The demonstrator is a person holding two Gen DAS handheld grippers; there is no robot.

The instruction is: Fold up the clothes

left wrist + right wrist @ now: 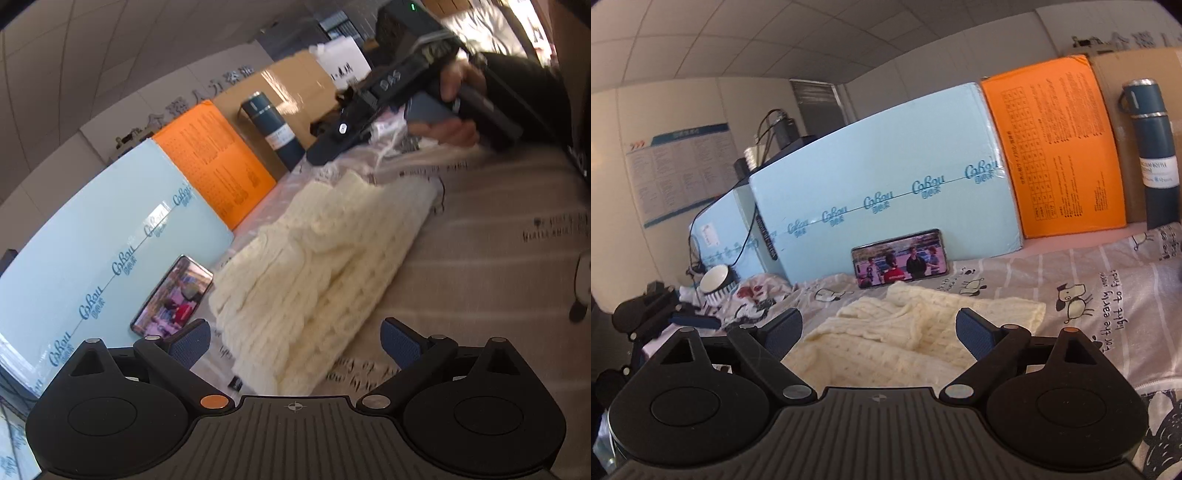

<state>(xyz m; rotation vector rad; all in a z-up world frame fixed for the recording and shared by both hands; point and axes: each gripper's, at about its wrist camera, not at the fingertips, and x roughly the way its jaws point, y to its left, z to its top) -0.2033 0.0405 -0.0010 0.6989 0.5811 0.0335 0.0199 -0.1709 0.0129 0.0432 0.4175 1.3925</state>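
A cream cable-knit sweater (314,273) lies bunched on the striped printed bedsheet (480,240). My left gripper (295,341) is open and empty, hovering just short of the sweater's near end. The right gripper's body (373,110) shows in the left wrist view at the sweater's far end, held in a hand. In the right wrist view the sweater (886,332) lies right in front of my right gripper (879,332), which is open and empty with its blue pads on either side of the knit.
A phone (900,257) playing video leans on a light blue box (886,177). Beside it stand an orange box (1063,147), a cardboard box (288,92) and a dark blue flask (1152,155). Clutter with a white round brush (718,284) lies at left.
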